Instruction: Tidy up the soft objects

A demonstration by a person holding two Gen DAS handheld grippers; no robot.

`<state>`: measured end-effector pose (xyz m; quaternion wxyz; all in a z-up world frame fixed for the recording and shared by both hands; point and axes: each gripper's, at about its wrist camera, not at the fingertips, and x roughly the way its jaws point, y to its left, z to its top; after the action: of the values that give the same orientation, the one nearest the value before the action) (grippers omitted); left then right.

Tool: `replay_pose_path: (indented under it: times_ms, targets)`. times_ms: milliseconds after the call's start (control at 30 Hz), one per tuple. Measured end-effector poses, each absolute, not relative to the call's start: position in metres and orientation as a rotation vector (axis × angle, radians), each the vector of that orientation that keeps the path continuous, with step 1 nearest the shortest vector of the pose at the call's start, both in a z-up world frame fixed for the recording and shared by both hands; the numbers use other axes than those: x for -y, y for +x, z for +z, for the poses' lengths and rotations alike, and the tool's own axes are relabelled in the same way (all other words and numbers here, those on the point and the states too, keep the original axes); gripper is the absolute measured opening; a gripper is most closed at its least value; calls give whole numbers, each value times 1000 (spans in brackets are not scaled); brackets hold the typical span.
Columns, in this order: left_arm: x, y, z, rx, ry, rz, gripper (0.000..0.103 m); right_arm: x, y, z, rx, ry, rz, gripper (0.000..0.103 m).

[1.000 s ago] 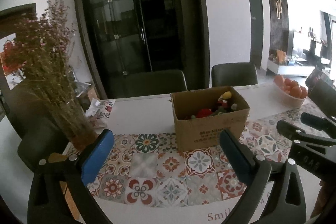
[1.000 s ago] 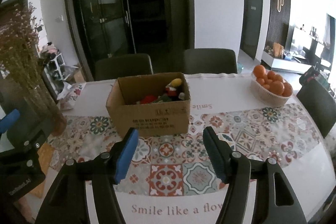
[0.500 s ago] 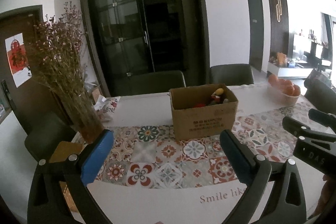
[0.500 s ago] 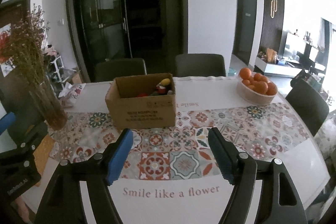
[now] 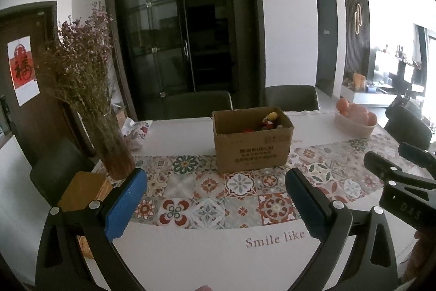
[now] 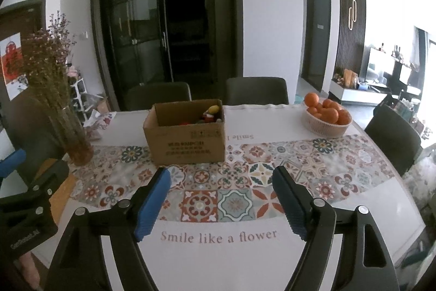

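A brown cardboard box [image 5: 250,152] [image 6: 188,146] stands on the patterned tablecloth, well beyond both grippers. Several soft toys [image 5: 268,122] [image 6: 209,115], one with a yellow top and one red, lie inside it toward its right side. My left gripper [image 5: 215,182] hovers over the near part of the table, open, with nothing between its blue pads. My right gripper [image 6: 222,176] hangs beside it to the right; its jaws are opening and hold nothing. Each gripper shows at the edge of the other's view.
A glass vase of dried flowers [image 5: 109,143] [image 6: 73,138] stands at the table's left. A basket of oranges [image 6: 327,119] [image 5: 354,122] sits at the far right. Dark chairs [image 6: 256,92] ring the table. A tan mat [image 5: 81,187] lies at the near left edge.
Both grippers have drawn back from the box, which now looks smaller and farther off. The right gripper's jaws stand wider apart than before.
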<state>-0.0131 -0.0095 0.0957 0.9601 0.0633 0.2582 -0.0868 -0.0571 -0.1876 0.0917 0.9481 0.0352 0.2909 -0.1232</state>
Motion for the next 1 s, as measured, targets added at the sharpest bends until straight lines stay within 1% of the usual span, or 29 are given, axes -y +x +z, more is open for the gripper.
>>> replay_pose_path:
  times_ms: [1000]
  targets:
    - [9,-47,99,-498,144,-185,103,185,-91,94,-570,69,-260,78]
